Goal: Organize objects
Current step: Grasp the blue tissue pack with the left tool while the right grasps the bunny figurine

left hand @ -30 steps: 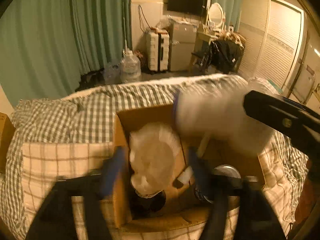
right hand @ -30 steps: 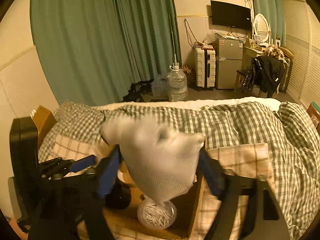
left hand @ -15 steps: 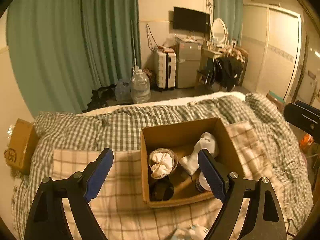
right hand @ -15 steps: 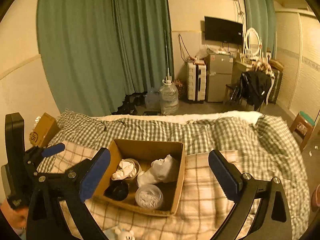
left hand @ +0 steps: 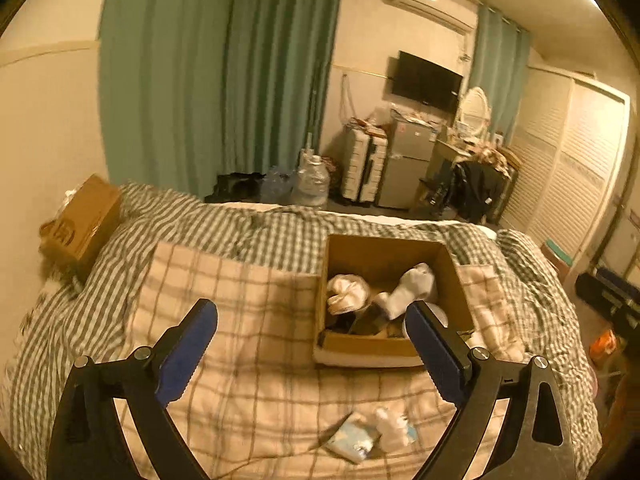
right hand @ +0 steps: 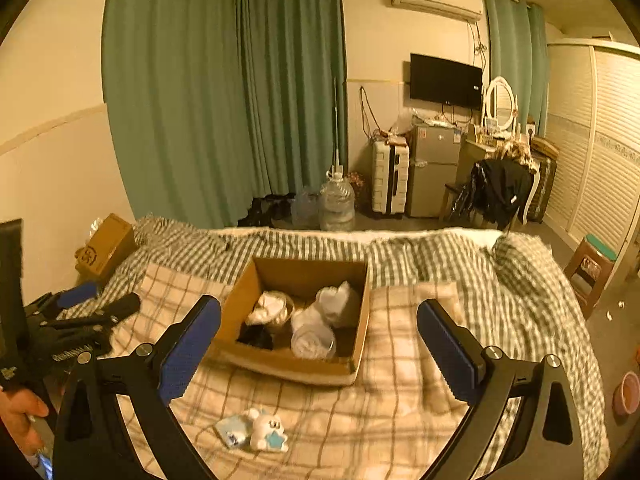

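An open cardboard box [left hand: 360, 346] [right hand: 288, 364] sits on the bed's plaid blanket. Inside lie a white sock [left hand: 412, 286] [right hand: 334, 300], a cup with white cloth [left hand: 346, 294] [right hand: 272, 306], a clear round container of swabs [right hand: 312, 342] and a dark item [right hand: 256, 338]. A small white plush toy with a pale blue packet [left hand: 376, 434] [right hand: 256, 432] lies on the blanket in front of the box. My left gripper [left hand: 312, 354] is open and empty, held back above the blanket. My right gripper [right hand: 318, 354] is open and empty, also back from the box. The left gripper also shows at the left edge of the right wrist view [right hand: 76, 308].
A second cardboard box [left hand: 80, 226] [right hand: 106, 248] sits at the bed's left edge by the wall. Beyond the bed stand green curtains, a water jug [right hand: 336, 200], a suitcase, a small fridge and a chair with dark clothes. A stool [right hand: 592, 262] stands right of the bed.
The white sock left my right gripper and now lies in the box. Both grippers pulled back and up from the box and stand open; the plush toy has come into view.
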{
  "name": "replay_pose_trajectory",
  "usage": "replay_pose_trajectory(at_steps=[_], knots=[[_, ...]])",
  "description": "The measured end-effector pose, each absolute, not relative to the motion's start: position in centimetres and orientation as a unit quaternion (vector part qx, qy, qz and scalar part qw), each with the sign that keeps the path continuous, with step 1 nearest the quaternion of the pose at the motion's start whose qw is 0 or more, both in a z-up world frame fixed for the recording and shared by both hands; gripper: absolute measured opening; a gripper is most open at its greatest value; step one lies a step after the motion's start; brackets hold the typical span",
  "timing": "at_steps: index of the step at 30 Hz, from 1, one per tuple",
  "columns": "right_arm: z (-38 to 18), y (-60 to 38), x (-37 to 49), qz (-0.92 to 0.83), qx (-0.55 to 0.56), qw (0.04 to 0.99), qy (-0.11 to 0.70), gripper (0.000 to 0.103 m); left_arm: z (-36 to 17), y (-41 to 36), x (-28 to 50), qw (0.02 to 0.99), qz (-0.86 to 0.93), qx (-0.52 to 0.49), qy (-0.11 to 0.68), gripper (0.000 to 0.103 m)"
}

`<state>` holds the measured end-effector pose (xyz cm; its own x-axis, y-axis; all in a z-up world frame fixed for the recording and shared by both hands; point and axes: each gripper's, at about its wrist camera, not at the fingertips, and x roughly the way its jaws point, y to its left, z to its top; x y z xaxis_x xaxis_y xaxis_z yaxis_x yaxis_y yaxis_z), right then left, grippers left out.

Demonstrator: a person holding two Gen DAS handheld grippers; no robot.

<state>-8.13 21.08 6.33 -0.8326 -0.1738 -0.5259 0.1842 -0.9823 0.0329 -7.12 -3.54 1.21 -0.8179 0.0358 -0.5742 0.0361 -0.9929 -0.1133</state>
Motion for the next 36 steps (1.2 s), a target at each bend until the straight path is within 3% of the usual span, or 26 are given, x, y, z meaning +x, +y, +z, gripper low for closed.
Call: replay_pose_trajectory(at_steps=[15,25,28,29,36], knots=[[-9.5,17.0,-9.1,-0.898,0.421,0.118,0.045,0.096,-13.0,-2.8,-6.9,0.011,-0.896,0.444,0.025,0.098],[-18.1,14.5,-11.7,-0.834,0.528,0.146,0.057,0.080,-16.9,-3.0,-7.9,0.018,-0.862,0.505,0.040,0.098],[-19.5,14.3,-12.4,-0.821,0.548,0.150,0.058,0.065,-17.4,-2.5,-8.0,0.014,-0.856,0.515,0.033,0.098],[-19.8,14.3,-12.5,-0.817,0.553,0.154,0.054,0.052,-17.5,-2.5,-8.1,0.013,-0.855,0.518,0.031,0.098],[-17.3,16.2,-12.0,-0.845,0.517,0.135,0.025,0.052,-17.1,-0.5,-8.2,-0.015,-0.854,0.520,-0.003,0.098]])
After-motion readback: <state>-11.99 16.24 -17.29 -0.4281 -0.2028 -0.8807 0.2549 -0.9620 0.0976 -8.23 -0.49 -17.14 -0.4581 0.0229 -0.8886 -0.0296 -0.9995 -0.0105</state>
